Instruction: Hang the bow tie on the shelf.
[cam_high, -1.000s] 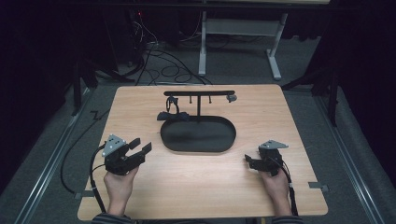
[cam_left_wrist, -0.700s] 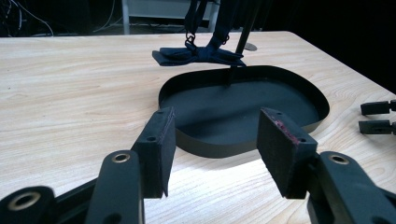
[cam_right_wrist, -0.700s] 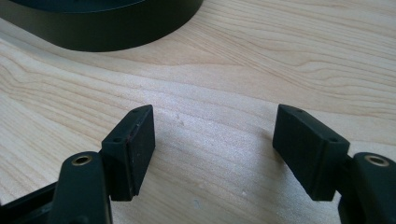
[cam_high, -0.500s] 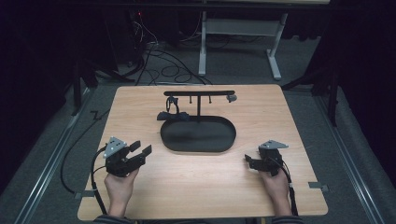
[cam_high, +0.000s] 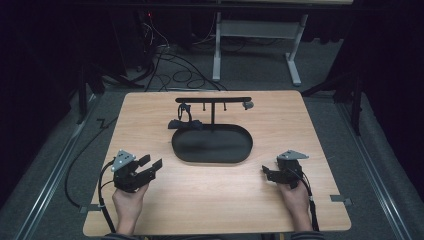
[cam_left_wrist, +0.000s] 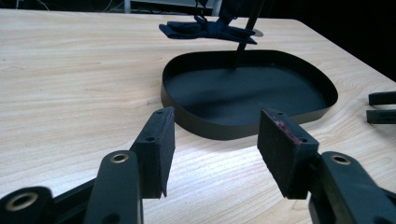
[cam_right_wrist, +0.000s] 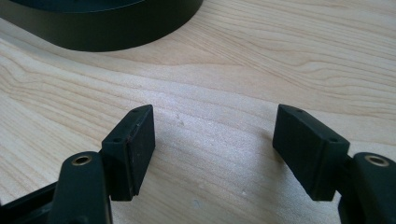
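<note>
Pale wooden table top (cam_high: 320, 130): smooth, light grain lines, soft sheen near the black oval tray (cam_left_wrist: 187, 122), whose thin wall looks like matt painted metal with a dull, slightly dusty floor. Dark navy cloth piece (cam_left_wrist: 205, 30) beside the thin black metal T-shaped stand (cam_high: 213, 107): soft, crumpled, matt. Left gripper (cam_left_wrist: 215, 147) and right gripper (cam_right_wrist: 214, 149): matt black hard-plastic jaws with brass-looking rivets, pads faced in a dull rubbery material, one left pad (cam_left_wrist: 282, 149) worn with reddish scuffing along its edge; grey metal three-cornered plate (cam_high: 123, 160) looks satin.
</note>
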